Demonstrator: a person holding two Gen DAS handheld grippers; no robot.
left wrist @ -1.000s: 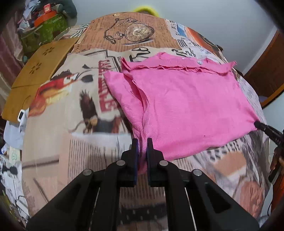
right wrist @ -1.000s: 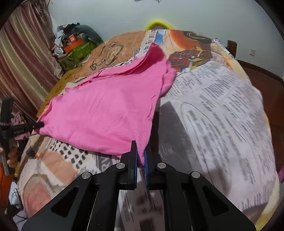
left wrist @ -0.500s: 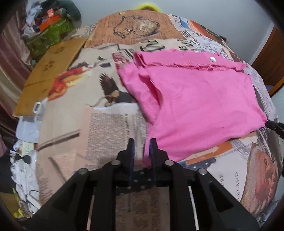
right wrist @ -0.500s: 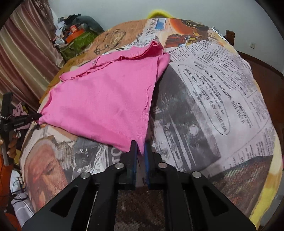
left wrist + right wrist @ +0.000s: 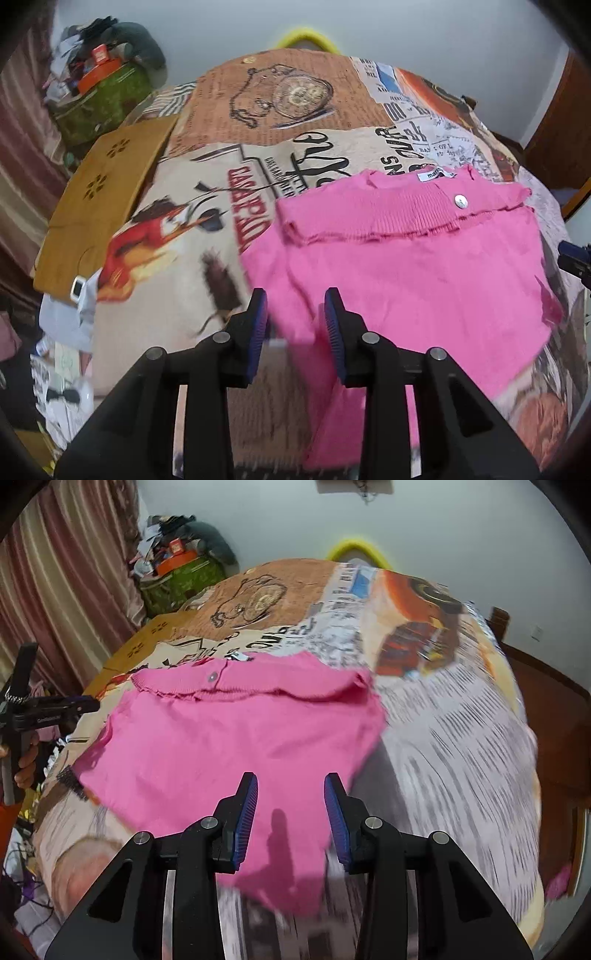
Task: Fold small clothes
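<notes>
Your left tool (image 5: 295, 317) and right tool (image 5: 290, 801) are opening, freeing the pink top (image 5: 424, 280) to settle flat on the bed (image 5: 177, 295).

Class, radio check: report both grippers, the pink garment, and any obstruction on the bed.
Left gripper and right gripper opening, pads clear of cloth. Pink knitted top lies flat on the newspaper-print bedspread, collar far side. Nothing on it.

A bed (image 5: 325, 122) fills the room, covered by a blanket (image 5: 443, 738) printed with newspaper text and a pocket watch (image 5: 299, 96). Behind it stands a pale, plain wall (image 5: 406, 33). On the left hang striped curtains (image 5: 62, 590) — pink and beige — beside a pile of clutter (image 5: 177, 565). A brown wooden door (image 5: 557, 136) is at right.
</notes>
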